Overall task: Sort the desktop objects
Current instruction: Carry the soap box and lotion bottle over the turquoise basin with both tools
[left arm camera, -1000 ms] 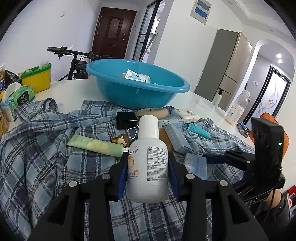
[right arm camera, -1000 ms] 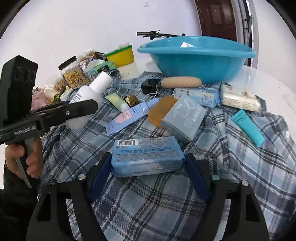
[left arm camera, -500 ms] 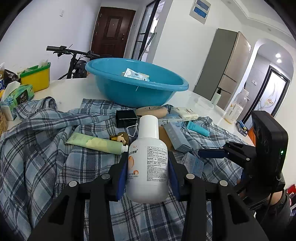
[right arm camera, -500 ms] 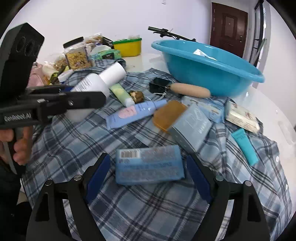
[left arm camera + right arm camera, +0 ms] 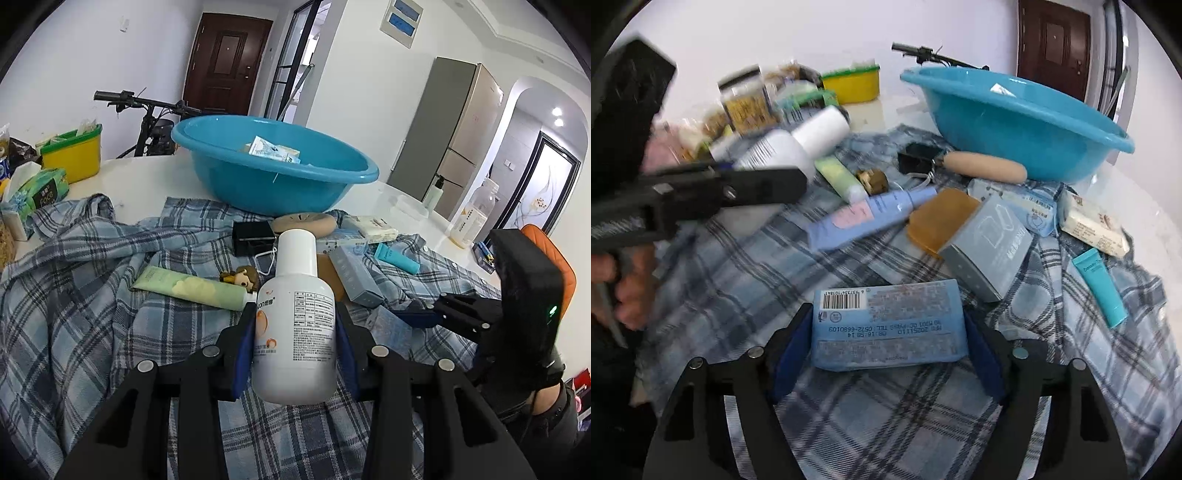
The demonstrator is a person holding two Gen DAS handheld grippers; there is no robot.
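Two grippers in frame, each loaded. Left gripper [image 5: 295, 332]: fingers closed on the body of a white bottle [image 5: 295, 325], cap pointing away, held above the cloth. Right gripper [image 5: 888, 354]: fingers pressed on both ends of a blue wipes pack [image 5: 888, 325], barcode side up; whether it is lifted or resting on the cloth cannot be told.

Surface: a white desk [image 5: 129, 184] with a blue plaid shirt [image 5: 74, 295] spread over it, wrinkled, carrying the loose items. Just past the bottle: green tube [image 5: 188, 288] lying flat, small brown figurine [image 5: 242, 276] at its cap end. From the right wrist view, a lavender tube [image 5: 868, 214], an amber soap bar [image 5: 942, 219] partly under a grey box [image 5: 988, 245], and a teal tube [image 5: 1102, 288] off to the right. Further: black binder clip [image 5: 253, 238], wooden handle [image 5: 982, 168], a white packet [image 5: 1093, 223].

Behind the shirt: teal basin [image 5: 273, 173] on bare desk, a packet [image 5: 275, 149] inside. Far left of the desk: green tissue pack [image 5: 37, 190], yellow tub with green lid [image 5: 72, 155].

Room: bicycle handlebar [image 5: 122, 98] behind the basin, dark brown door [image 5: 227, 62], white walls, grey refrigerator [image 5: 450, 125] at right, arched doorway beyond.
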